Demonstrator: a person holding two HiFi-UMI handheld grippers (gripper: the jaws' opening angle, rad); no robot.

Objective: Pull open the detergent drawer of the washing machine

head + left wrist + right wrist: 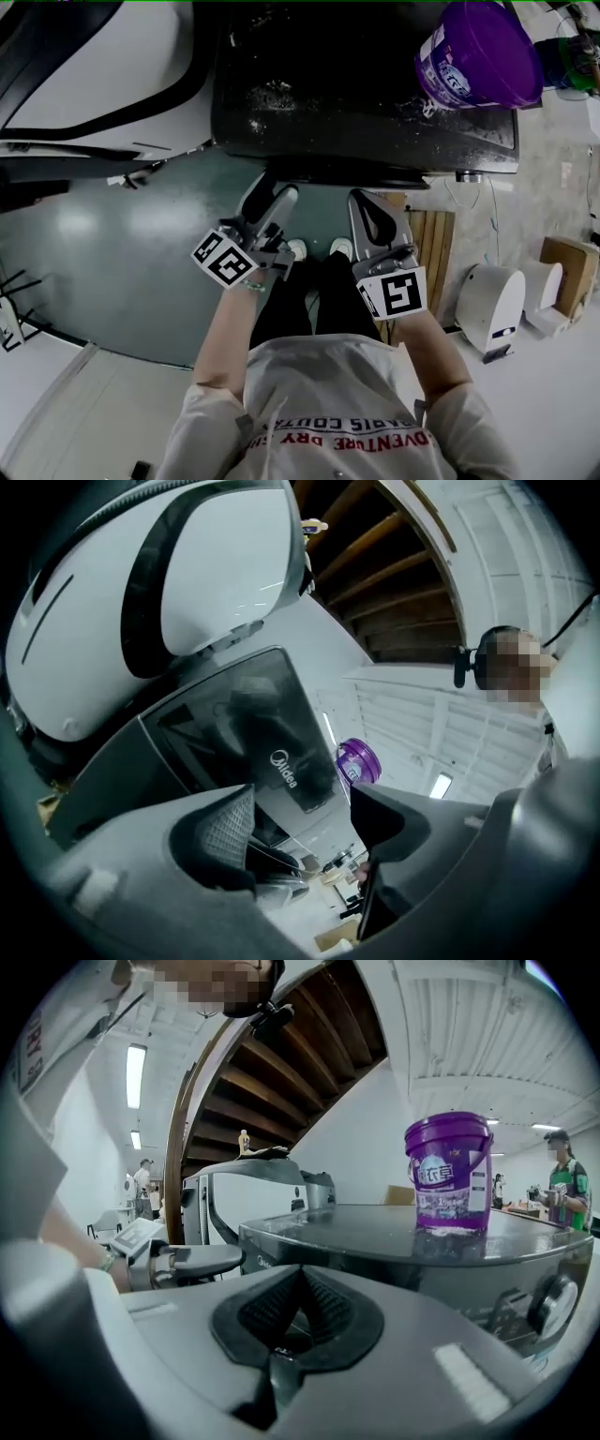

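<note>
One dark, dust-speckled washing machine [356, 94], purple bucket [473, 52] on top

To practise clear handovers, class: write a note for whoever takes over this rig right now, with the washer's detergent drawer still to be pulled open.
Claws: the left claw is open and empty; the right claw is shut and empty.
Things: the washer stands just ahead of both, with a purple bucket on its top.
Done: nothing; neither touches the washer.
Left: find the drawer, which no view shows clearly, grip it and pull.
</note>
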